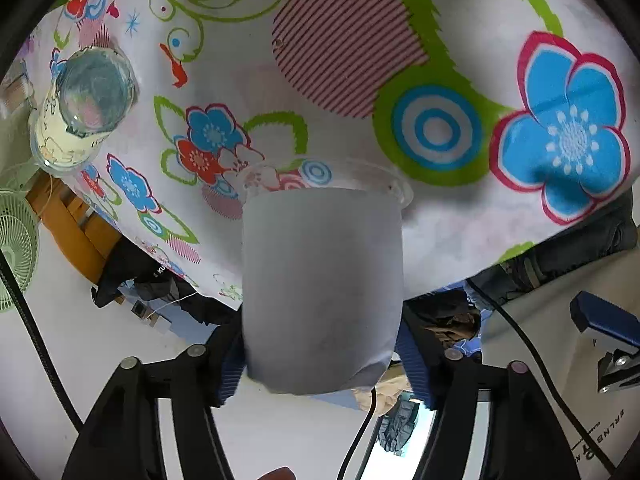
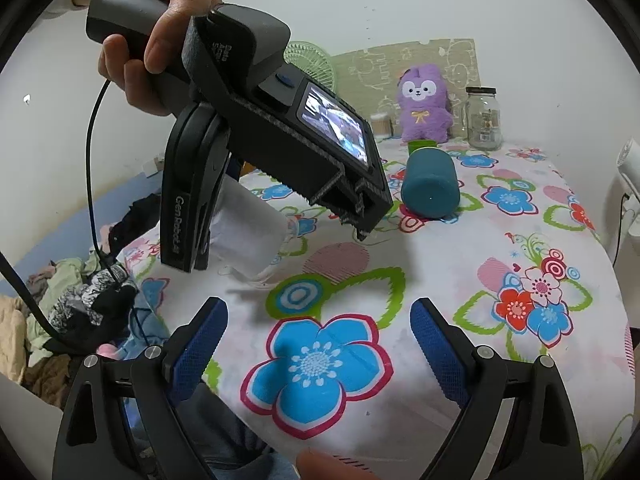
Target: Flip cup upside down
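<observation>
Floral-clothed surface (image 2: pixel 440 264), left tongs (image 1: pixel 320 360) clamped on frosted white cup (image 1: pixel 322 292), cup tipped on its side above the surface's near-left edge, right tongs (image 2: pixel 318 344) spread apart over the surface's blue flower, teal tumbler (image 2: pixel 430 184) lying farther back.

You get bright, even, diffuse light; soft shadows on the tablecloth (image 2: pixel 440 248); strong fisheye warping, dark vignetted corners.
</observation>
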`<state>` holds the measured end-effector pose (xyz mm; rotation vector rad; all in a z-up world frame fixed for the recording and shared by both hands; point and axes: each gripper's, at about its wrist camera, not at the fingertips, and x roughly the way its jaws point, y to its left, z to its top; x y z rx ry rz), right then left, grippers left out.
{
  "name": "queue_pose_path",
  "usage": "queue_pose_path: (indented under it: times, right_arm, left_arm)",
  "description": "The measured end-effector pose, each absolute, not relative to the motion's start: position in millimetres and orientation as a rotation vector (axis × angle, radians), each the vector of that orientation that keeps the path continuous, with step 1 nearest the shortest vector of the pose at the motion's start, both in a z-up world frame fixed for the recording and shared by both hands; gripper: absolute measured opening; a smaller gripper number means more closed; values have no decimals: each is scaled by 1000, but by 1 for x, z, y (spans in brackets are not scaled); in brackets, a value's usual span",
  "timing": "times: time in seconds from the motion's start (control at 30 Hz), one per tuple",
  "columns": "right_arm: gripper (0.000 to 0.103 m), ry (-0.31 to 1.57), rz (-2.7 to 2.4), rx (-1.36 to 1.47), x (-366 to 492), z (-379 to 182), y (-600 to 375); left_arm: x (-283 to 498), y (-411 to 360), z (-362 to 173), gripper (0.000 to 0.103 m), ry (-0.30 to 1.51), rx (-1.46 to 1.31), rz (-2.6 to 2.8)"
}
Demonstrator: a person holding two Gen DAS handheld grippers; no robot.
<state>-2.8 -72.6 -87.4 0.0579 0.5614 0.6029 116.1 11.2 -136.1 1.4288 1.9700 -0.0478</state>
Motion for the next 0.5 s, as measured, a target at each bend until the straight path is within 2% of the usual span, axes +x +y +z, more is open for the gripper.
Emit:
queue_pose_path:
  times: [0.17, 0.5]
  right_arm:
    - [94, 564, 595, 49, 2, -87, -72]
    - [94, 569, 578, 39, 7, -79, -69]
  left_arm:
    - [118, 6, -137, 89, 1939, 1433, -79]
    - [120, -1, -119, 96, 1861, 1400, -120]
